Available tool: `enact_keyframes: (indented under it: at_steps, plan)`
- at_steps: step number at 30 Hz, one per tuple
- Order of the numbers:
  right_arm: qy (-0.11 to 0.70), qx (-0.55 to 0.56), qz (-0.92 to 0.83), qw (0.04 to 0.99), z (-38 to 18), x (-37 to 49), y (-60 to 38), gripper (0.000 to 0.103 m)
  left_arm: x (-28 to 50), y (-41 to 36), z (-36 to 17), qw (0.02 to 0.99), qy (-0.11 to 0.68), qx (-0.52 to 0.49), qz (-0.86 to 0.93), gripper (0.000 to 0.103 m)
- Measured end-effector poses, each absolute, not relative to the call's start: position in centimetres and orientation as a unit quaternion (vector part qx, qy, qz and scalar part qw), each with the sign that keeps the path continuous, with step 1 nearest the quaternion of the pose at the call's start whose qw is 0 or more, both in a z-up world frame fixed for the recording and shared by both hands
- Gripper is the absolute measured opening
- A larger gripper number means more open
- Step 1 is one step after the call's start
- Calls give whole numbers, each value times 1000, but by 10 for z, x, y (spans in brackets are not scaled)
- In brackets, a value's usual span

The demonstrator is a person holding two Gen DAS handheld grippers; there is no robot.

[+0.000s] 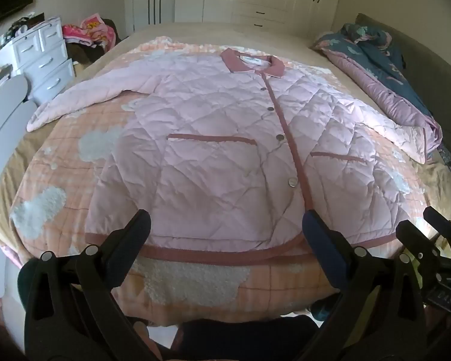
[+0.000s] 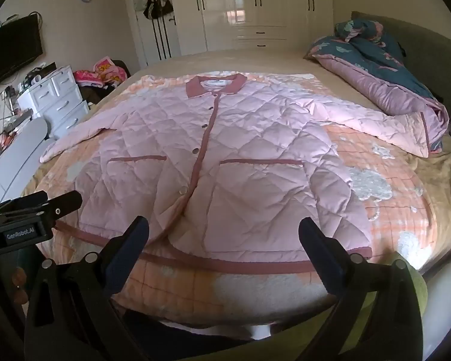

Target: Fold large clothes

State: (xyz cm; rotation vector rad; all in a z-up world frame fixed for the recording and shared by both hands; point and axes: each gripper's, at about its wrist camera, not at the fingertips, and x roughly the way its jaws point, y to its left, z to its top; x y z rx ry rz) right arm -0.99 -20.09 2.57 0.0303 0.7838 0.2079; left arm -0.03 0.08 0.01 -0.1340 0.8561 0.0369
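A pink quilted jacket [image 1: 213,150] with a darker pink collar, trim and pockets lies flat and buttoned on the bed, front up, both sleeves spread out to the sides. It also shows in the right wrist view [image 2: 225,162]. My left gripper [image 1: 225,219] is open and empty, held above the jacket's hem on its left half. My right gripper [image 2: 224,225] is open and empty, held above the hem on the jacket's right half. The right gripper shows at the edge of the left wrist view [image 1: 430,225], and the left gripper at the edge of the right wrist view [image 2: 42,207].
The jacket lies on an orange checked blanket [image 1: 75,180] over the bed. A bundled blue and purple quilt [image 2: 385,72] lies at the bed's right, touching the right sleeve cuff. A white drawer unit [image 2: 60,99] and clothes pile stand left. Wardrobes [image 2: 255,9] line the far wall.
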Motion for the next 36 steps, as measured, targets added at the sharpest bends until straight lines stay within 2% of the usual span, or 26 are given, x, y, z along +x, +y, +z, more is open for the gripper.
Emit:
enact_keyframes:
  at_steps: [36]
  plan:
    - [368, -4, 94, 925, 31, -18, -192, 99, -1, 2, 4, 908, 414, -57, 20, 94]
